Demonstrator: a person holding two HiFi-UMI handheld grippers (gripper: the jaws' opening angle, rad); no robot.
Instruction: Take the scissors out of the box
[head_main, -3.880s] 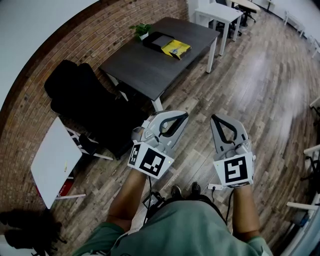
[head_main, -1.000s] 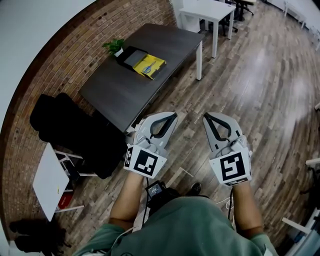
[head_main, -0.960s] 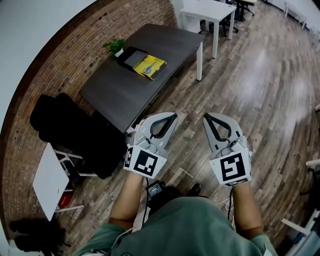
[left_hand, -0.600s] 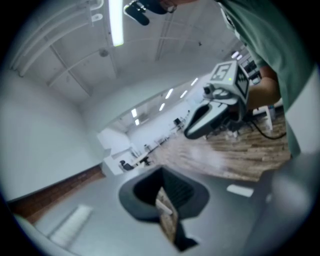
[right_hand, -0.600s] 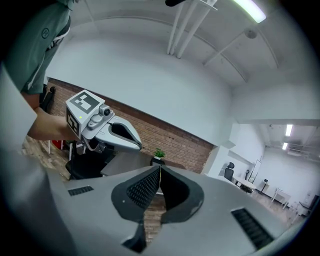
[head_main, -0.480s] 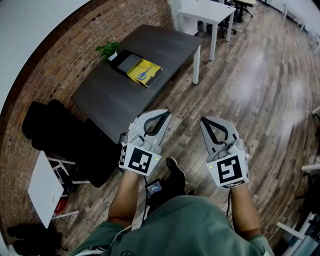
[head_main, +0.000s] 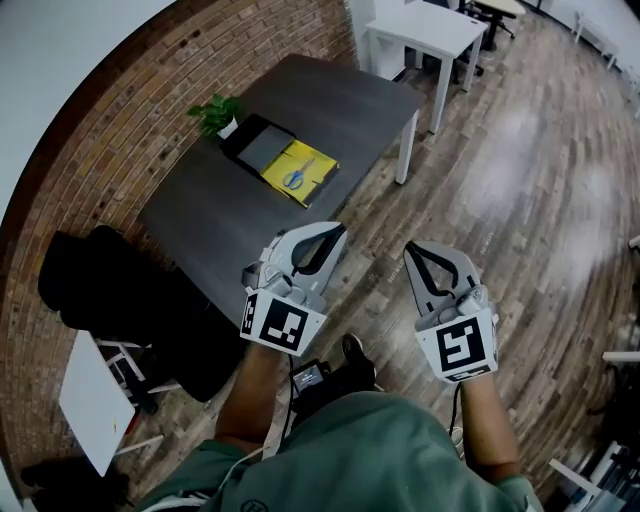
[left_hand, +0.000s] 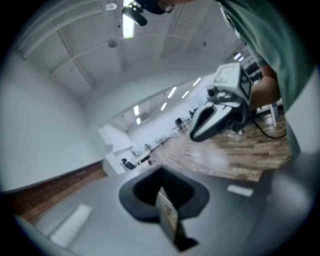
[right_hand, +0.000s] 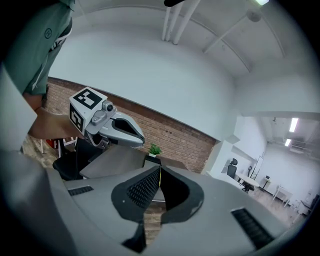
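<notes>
Blue-handled scissors (head_main: 295, 179) lie in an open box with a yellow lining (head_main: 300, 172) and a black lid (head_main: 257, 145), on a dark table (head_main: 280, 150) by the brick wall. My left gripper (head_main: 335, 230) is shut and empty, held above the floor just short of the table's near edge. My right gripper (head_main: 410, 248) is also shut and empty, over the wooden floor to the right. In the right gripper view the left gripper (right_hand: 140, 141) shows beside the table (right_hand: 112, 162).
A small potted plant (head_main: 217, 112) stands at the table's far edge next to the box. A black chair (head_main: 110, 300) sits left of the table. White desks (head_main: 425, 30) stand further back. A white panel (head_main: 90, 400) rests at lower left.
The person has walked closer to the dark table. The box with the scissors now lies nearer in the head view. Both grippers stay shut and side by side.
</notes>
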